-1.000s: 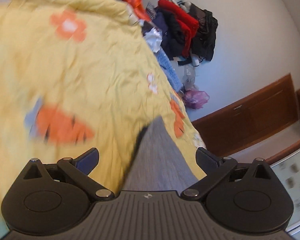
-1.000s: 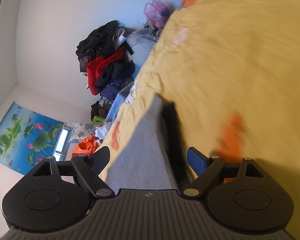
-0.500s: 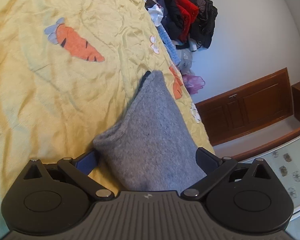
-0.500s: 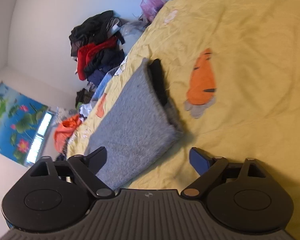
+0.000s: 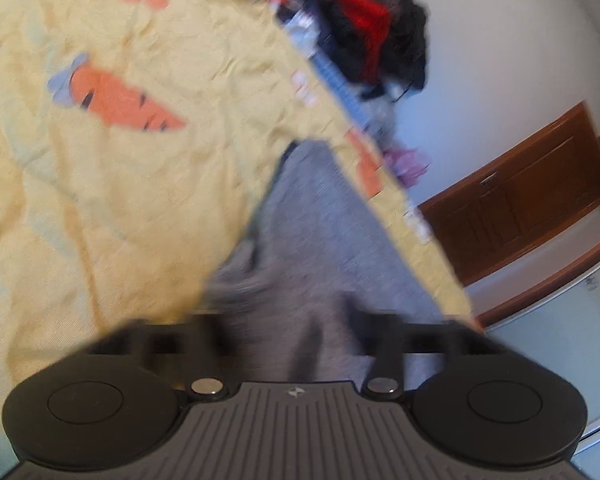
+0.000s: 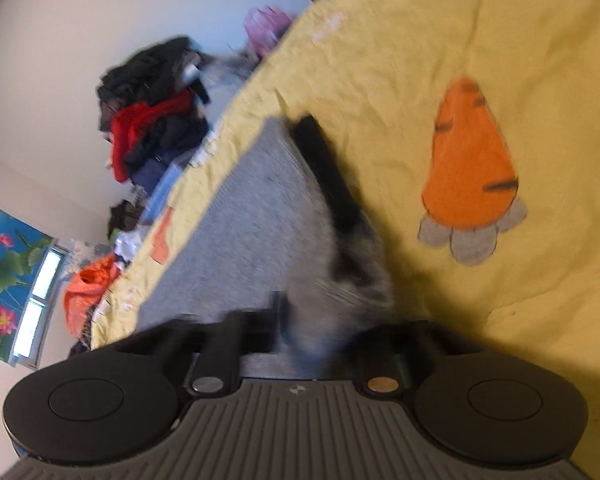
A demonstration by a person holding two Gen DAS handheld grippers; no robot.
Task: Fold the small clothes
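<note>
Left gripper (image 5: 296,320) and right gripper (image 6: 320,324) have both just closed, each pinching the near edge of the grey knit garment (image 6: 252,220) on the carrot-print yellow sheet (image 5: 100,200); grasp step, next likely lifting evenly to fold it over.

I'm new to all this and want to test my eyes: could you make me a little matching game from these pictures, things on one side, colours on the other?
Things:
1. knitted garment between the claws
2. bed sheet
3. carrot print
4. cabinet by the wall

Colours:
A. orange
B. brown wood
C. grey
D. yellow

Pairs: 1-C, 2-D, 3-A, 4-B
</note>
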